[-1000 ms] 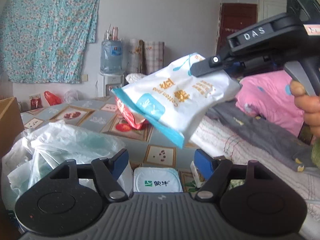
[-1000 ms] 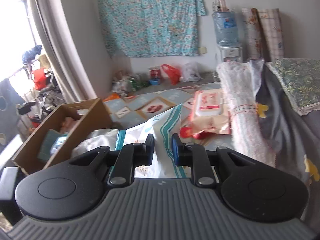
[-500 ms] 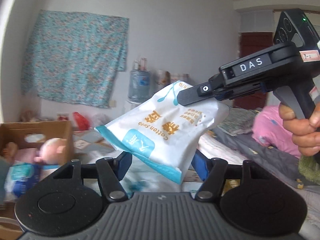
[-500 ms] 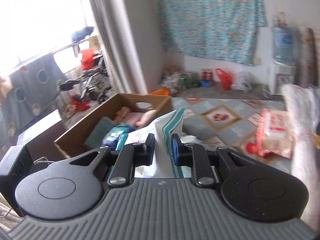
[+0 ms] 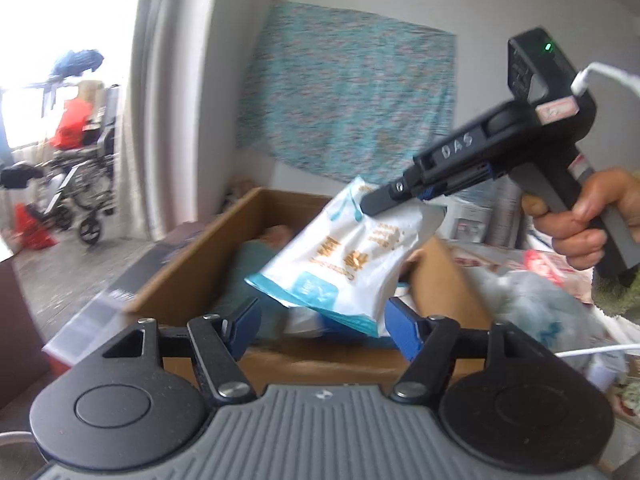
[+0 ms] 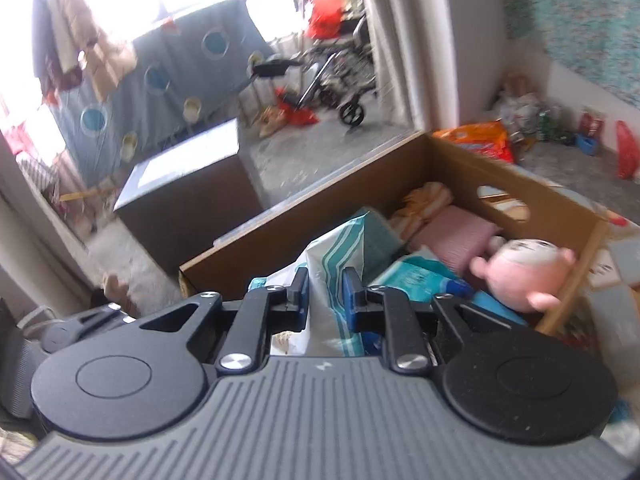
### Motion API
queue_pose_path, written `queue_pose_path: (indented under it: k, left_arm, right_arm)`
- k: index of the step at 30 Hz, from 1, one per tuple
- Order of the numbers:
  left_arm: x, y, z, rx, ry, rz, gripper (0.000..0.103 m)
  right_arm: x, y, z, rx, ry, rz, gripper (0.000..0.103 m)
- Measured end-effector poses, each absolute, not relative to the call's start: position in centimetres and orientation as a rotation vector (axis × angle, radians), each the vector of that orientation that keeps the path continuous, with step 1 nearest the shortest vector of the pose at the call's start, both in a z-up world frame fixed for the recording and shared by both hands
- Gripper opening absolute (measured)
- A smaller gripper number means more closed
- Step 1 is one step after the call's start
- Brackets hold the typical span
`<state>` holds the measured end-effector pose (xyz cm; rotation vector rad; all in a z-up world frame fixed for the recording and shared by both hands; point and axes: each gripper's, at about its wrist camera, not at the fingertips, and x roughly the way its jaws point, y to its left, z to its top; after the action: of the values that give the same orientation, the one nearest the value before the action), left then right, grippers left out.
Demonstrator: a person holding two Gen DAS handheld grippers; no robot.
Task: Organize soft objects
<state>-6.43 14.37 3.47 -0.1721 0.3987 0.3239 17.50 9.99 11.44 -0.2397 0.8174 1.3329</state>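
Both wrist views look forward and down, close over the box. They share it and the wheelchair, left and upper centre.

White plastic packet with teal corner panel and orange lettering. Brown cardboard box holds a pink round-headed plush doll and a pink knitted cloth. Teal floral-patterned wall cloth. Black gripper fingers with blue pads.

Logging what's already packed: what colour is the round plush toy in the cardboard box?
Pink, the round plush toy, clearest in the right wrist view.
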Motion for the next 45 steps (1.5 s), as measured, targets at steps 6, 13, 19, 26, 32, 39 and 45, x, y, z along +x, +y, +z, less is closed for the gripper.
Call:
queue_pose_path:
  k: [6,13,19,26,32,39,45]
  left_arm:
    - [-9.2,18.2,3.8,-0.200,0.422,0.430,0.071]
    - [-8.9,18.3,3.9,-0.194,0.411,0.407,0.071]
    - [-8.1,18.1,3.0,-0.208,0.420,0.372,0.073]
    - [-8.6,18.1,2.6,-0.219,0.431,0.386,0.079]
    - [-9.2,17.6,2.8,-0.209,0.419,0.399,0.089]
    - [-8.9,16.1,3.6,-0.186,0.375,0.319,0.094]
    - [-7.1,12.1,4.9,-0.137,0.334,0.110,0.095]
  right_arm:
    - [15.4,18.6,6.8,-0.472,0.819,1.477,0.016]
    - [13.4,22.6,4.6,-0.623,0.763,1.552,0.018]
    - [14.2,23.6,2.9,-0.648,0.880,1.477,0.031]
    - [14.9,21.5,4.8,-0.538,0.837,1.423,0.074]
    - [16.9,14.0,9.1,-0.326,0.773,1.365,0.079]
    - [14.9,-2.0,14.7,-0.149,0.599,1.131,0.088]
    - [10.5,-17.0,16.8,-0.054,0.521,0.776,0.091]
